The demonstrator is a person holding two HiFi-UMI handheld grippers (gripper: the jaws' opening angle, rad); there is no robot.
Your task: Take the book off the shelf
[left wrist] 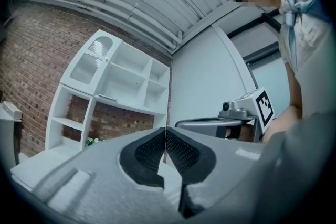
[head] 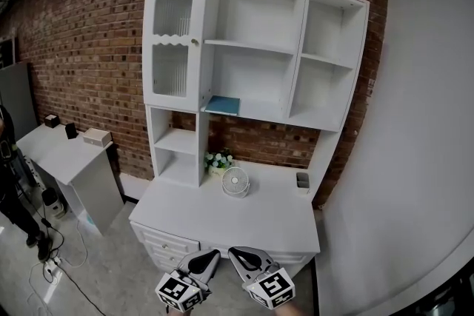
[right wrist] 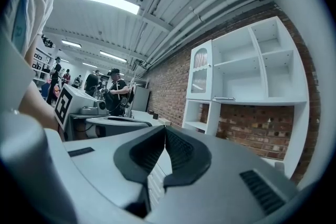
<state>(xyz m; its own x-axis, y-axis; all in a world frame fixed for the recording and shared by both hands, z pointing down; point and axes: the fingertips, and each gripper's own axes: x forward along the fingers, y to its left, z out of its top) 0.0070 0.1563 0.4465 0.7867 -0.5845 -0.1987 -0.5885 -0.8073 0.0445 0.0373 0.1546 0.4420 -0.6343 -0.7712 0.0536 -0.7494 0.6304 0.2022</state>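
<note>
Tongs clenched, empty: left gripper [left wrist: 165, 132] and right gripper [right wrist: 165, 131], off the white desk's [head: 222, 220] front edge. Thin blue book [head: 223, 105] lies flat at the middle white shelf's [head: 261, 110] front-left corner; we'd open early, approach level.

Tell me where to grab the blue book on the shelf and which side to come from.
Grip the blue book by its front edge, coming from the open front. It lies flat near the lip of the shelf, a divider on its left, so only that edge seems reachable; pinch top and bottom.
</note>
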